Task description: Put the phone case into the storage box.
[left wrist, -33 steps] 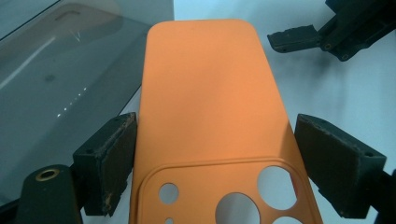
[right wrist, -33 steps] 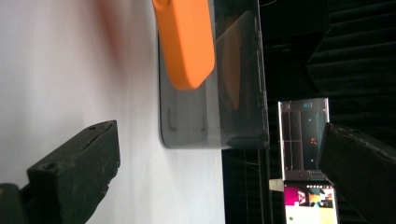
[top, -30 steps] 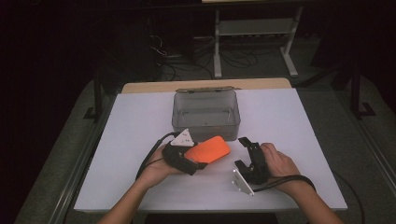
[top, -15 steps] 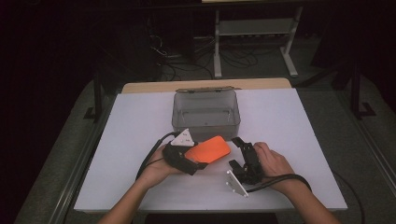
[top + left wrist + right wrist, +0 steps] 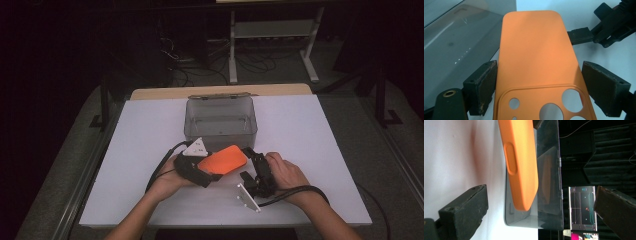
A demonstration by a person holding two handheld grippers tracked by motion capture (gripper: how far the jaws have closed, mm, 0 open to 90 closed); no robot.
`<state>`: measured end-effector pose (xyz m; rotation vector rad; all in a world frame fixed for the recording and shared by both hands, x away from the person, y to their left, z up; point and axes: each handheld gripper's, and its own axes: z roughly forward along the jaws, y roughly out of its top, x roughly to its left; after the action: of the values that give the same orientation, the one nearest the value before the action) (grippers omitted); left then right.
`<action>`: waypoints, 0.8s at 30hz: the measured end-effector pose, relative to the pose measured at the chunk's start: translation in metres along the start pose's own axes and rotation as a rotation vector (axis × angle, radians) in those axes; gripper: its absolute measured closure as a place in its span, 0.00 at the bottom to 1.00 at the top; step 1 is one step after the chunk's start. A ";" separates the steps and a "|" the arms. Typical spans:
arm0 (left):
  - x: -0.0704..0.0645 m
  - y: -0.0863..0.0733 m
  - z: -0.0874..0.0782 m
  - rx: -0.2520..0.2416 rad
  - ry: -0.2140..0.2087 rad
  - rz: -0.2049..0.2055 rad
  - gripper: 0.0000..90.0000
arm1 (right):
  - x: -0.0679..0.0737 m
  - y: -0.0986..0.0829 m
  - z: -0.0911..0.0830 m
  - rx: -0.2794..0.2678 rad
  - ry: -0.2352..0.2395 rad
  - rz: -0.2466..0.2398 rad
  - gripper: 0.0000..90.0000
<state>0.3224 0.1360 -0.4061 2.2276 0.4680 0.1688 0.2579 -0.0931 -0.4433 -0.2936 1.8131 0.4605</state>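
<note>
An orange phone case (image 5: 222, 160) hangs just above the white table (image 5: 310, 125), in front of a clear grey box (image 5: 220, 120). My left gripper (image 5: 207, 171) is shut on the case's camera-hole end; in the left gripper view both pads (image 5: 482, 86) press the edges of the case (image 5: 536, 50). My right gripper (image 5: 248, 164) lies on its side at the case's free end, open. In the right gripper view the case's rounded end (image 5: 521, 170) reaches into the wide gap of the right gripper (image 5: 536, 202), touching neither pad (image 5: 466, 212).
The grey box (image 5: 546, 182) stands open just behind the case, close to both grippers. Cables trail from each gripper toward the table's front edge. A metal rack (image 5: 272, 35) and floor cables lie beyond the table's far edge.
My right gripper has moved left across the table until its open jaws straddle the case's free end. The left gripper and the case have stayed put.
</note>
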 end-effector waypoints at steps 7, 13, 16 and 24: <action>0.000 0.001 0.000 -0.002 0.000 0.000 0.17 | -0.001 0.007 0.003 -0.015 -0.007 -0.014 0.00; 0.000 0.001 -0.001 -0.005 0.003 0.001 0.17 | -0.001 0.012 0.005 -0.027 -0.016 -0.016 0.00; 0.000 0.001 -0.001 -0.006 0.001 0.001 0.17 | -0.001 0.015 0.006 -0.035 -0.018 -0.029 0.00; 0.000 0.001 0.000 -0.005 0.000 0.005 0.17 | 0.000 0.021 0.010 -0.047 -0.025 -0.036 0.00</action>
<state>0.3226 0.1351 -0.4050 2.2242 0.4621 0.1722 0.2577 -0.0695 -0.4424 -0.3513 1.7715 0.4803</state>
